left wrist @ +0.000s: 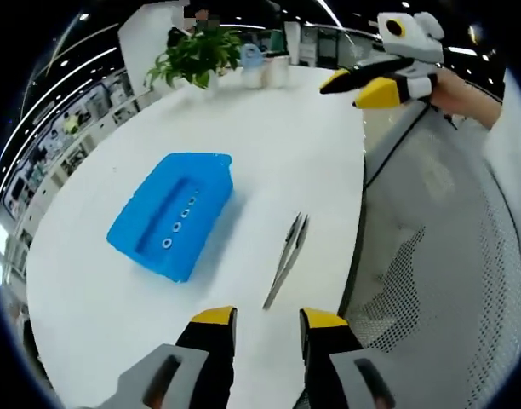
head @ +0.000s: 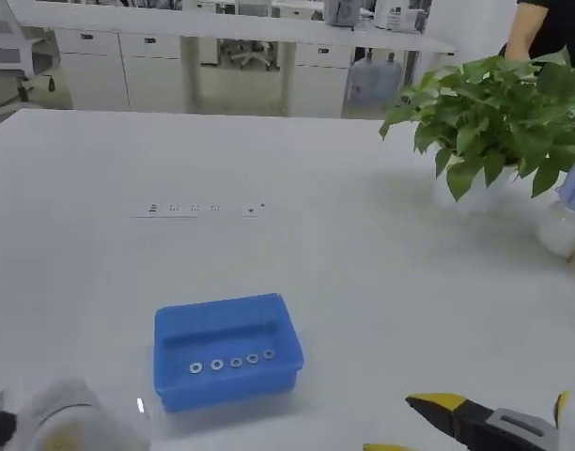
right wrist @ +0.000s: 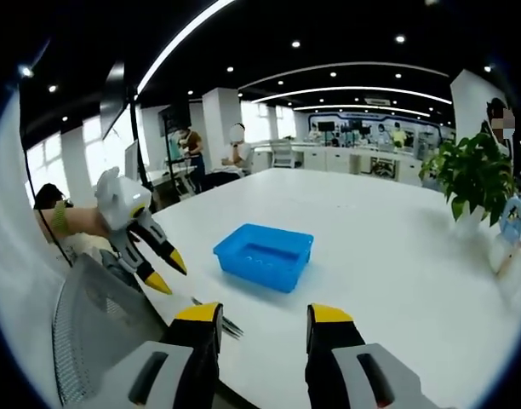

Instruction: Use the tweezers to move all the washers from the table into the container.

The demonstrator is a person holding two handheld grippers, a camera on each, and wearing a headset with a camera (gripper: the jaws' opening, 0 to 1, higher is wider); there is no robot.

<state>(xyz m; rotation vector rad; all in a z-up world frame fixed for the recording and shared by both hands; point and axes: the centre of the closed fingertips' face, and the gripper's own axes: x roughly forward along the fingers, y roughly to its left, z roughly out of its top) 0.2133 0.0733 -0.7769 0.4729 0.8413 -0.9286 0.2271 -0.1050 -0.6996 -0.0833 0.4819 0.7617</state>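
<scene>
Tweezers lie flat on the white bench, close to its near edge and just ahead of the left hand-held gripper. Nothing touches them.

Left hand-held gripper: jaws spread, nothing between them, held low at the near edge of the bench.

Right hand-held gripper: jaws likewise parted and empty. In the left gripper view it hangs in the air off to the right, gripped by a hand.

Mesh chair back sits just off the bench edge.

Next out is a blue container. It is rectangular and open-topped, and it rests on the bench beside the tweezers but apart from them.

Washers: five, in a straight row on the container floor. They are evenly spaced and none touch. In the head view the row runs along the front wall, tilted slightly up to the right.

Farther out on the bench is a short row of tiny specks, too small to identify.

Far right of the bench: a leafy green plant in a white pot. A pale bottle with a blue top stands just beside it, nearer the right edge.

Beyond the bench are white cabinets. A person in a dark top stands behind the plant.
</scene>
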